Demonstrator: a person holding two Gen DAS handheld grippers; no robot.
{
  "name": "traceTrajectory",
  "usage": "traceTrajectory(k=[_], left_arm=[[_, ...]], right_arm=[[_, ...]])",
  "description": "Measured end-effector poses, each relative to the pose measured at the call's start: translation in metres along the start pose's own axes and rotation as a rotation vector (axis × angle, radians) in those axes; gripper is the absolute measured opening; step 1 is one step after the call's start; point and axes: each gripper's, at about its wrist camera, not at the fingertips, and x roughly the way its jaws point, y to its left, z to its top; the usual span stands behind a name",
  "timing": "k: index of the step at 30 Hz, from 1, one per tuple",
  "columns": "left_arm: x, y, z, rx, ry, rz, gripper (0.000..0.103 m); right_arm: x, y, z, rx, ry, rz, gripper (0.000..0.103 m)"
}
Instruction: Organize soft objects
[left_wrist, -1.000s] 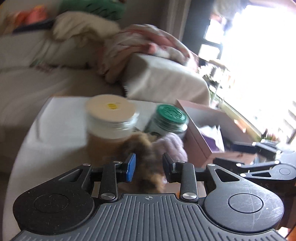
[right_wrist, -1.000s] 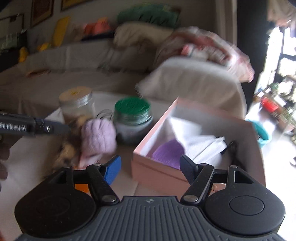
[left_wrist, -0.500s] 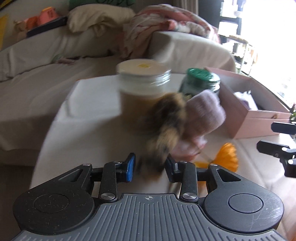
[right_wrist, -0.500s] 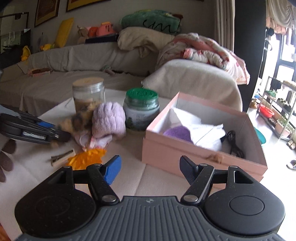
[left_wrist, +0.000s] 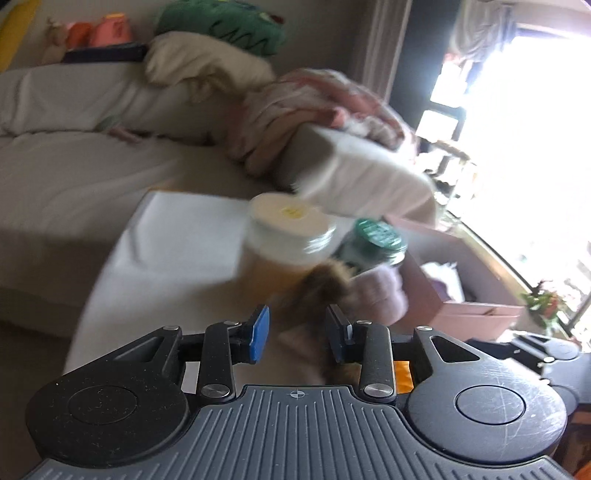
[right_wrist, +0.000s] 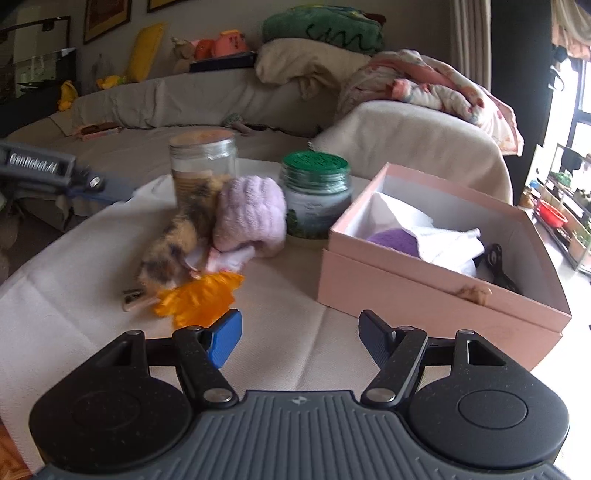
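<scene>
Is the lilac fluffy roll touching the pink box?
Apart. In the right wrist view, bare tablecloth shows between the lilac fluffy roll and the pink box; the green-lidded jar stands behind that gap.

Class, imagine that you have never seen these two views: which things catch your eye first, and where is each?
The open pink box at the table's right catches the eye, with white cloth and a purple piece inside. Left of it a lilac fluffy bundle leans by a mottled brown furry piece, above an orange item. Behind them stand a tan-lidded jar and a green-lidded jar.
</scene>
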Motion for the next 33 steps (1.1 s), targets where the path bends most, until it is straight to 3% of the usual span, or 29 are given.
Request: traceTrajectory(k=[7, 13, 15, 17, 19, 20, 24, 30, 33], left_arm=[[0.010, -0.002, -0.003, -0.021, 0.032, 0.020, 0.037], [0.006, 0.012, -0.007, -0.040, 0.030, 0.035, 0.037], [0.006, 0.019, -0.009, -0.056, 0.033, 0.043, 0.037], [0.006, 0.026, -0.011, -0.073, 0.038, 0.047, 0.037], [0.006, 0.032, -0.014, -0.087, 0.042, 0.049, 0.037], [0.006, 0.034, -0.016, -0.095, 0.044, 0.050, 0.037], [0.008, 0.038, -0.019, -0.113, 0.051, 0.040, 0.037], [0.013, 0.027, -0.019, -0.111, 0.065, -0.020, 0.037], [0.012, 0.016, -0.018, -0.103, 0.071, -0.074, 0.037]], right_arm=[[0.012, 0.018, 0.044, -0.082, -0.050, 0.081, 0.071], [0.059, 0.025, 0.090, 0.014, 0.001, 0.158, 0.071], [0.069, 0.034, 0.097, -0.023, -0.010, 0.148, 0.071], [0.077, 0.046, 0.096, -0.108, -0.011, 0.113, 0.070], [0.082, 0.054, 0.093, -0.173, 0.016, 0.092, 0.054], [0.082, 0.054, 0.091, -0.185, 0.033, 0.091, 0.041], [0.061, 0.043, 0.081, -0.121, 0.086, 0.157, 0.024], [0.017, 0.041, 0.054, -0.078, 0.115, 0.313, 0.023], [0.004, 0.053, 0.040, -0.134, 0.088, 0.348, 0.035]])
